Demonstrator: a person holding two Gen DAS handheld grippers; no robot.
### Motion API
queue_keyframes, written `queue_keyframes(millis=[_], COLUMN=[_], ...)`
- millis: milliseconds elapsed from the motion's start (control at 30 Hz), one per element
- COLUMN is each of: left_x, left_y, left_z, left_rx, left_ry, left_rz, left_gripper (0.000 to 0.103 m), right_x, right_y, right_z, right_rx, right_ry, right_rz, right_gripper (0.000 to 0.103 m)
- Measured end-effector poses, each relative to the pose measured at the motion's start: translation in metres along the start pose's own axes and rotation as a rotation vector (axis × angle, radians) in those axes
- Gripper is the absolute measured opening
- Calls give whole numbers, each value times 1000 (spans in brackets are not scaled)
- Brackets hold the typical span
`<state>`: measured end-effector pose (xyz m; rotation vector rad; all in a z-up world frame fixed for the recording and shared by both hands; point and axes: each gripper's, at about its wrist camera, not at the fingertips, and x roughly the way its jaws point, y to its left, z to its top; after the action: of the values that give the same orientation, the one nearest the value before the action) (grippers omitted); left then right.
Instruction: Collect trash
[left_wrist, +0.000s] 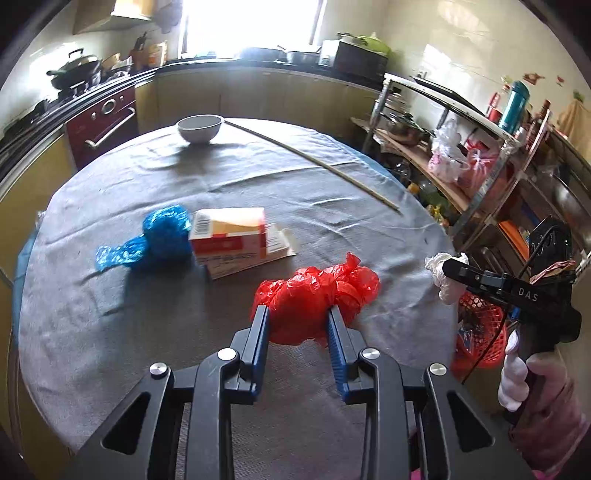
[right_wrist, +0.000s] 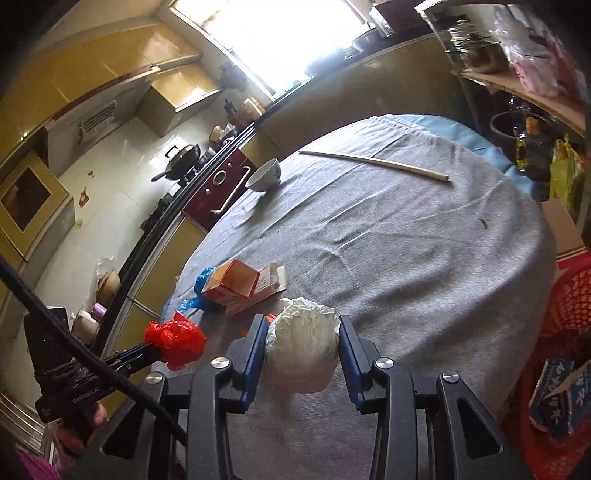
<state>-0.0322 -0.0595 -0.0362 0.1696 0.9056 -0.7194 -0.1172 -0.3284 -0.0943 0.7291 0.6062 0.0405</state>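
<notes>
left gripper (left_wrist: 297, 319): pinching the red bag (left_wrist: 317, 299), lifted off the table (left_wrist: 110, 332)
right gripper (right_wrist: 302, 332): squeezing a white wad (right_wrist: 303, 347) by the table's right edge
table middle: wide open, just boxes (left_wrist: 231, 236) and blue bag (left_wrist: 162, 236) near the left edge

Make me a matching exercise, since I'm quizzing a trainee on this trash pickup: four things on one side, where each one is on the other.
Things:
1. red bag
2. white wad
3. blue bag
4. bowl

Places:
A. far side of the table, near the long stick
B. between the jaws of the right gripper
C. lying on the table beside the box
D. between the jaws of the left gripper

Pairs: 1-D, 2-B, 3-C, 4-A
</notes>
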Motion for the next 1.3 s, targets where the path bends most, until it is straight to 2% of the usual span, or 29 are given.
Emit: queue_keyframes(millis=[267,667,1000,1300], left_x=[9,10,9,22], left_y=[-19,-37,-59,-99], left_z=[0,7,20,38], left_rx=[35,84,156,262], left_ry=[34,29,3,-9], left_rz=[-14,-1,19,26], left_gripper=[32,32,32,32], right_x=[-14,-18,-26,-53], right_y=[-21,-31,-41,-56], right_z=[0,-2,0,7], right_rx=[43,67,92,116], right_ry=[-24,-34,-58,-124], right_rz=[-11,-3,-5,-20], right_gripper=[40,40,40,40])
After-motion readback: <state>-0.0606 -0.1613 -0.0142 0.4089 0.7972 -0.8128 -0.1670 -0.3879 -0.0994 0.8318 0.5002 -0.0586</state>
